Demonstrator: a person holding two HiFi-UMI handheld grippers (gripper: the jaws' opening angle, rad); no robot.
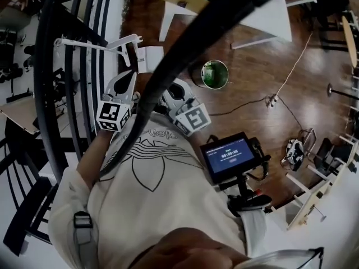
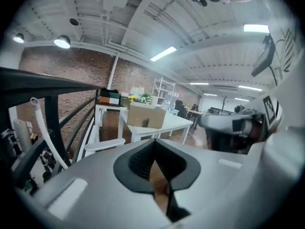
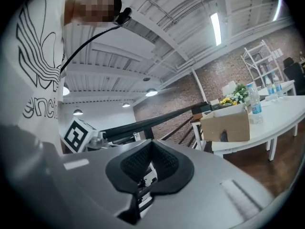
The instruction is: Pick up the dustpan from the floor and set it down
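No dustpan can be made out in any view. In the head view both grippers are held up close to the person's chest, over a white shirt. My left gripper (image 1: 128, 78) shows its marker cube (image 1: 114, 116); its jaws meet with nothing between them (image 2: 155, 143). My right gripper (image 1: 174, 89) sits beside it, partly hidden behind a dark curved band (image 1: 185, 43) close to the camera. Its jaws also stand together and hold nothing (image 3: 151, 143). Both gripper views look out level across the room, not at the floor.
A black railing (image 1: 53, 83) runs down the left. A white frame (image 1: 101, 45) stands by it. A white table (image 1: 263, 15) bears a cardboard box (image 2: 145, 115). A green bucket (image 1: 215, 74) and a cable (image 1: 280, 88) lie on the wood floor. A small screen (image 1: 230, 156) hangs at the person's waist.
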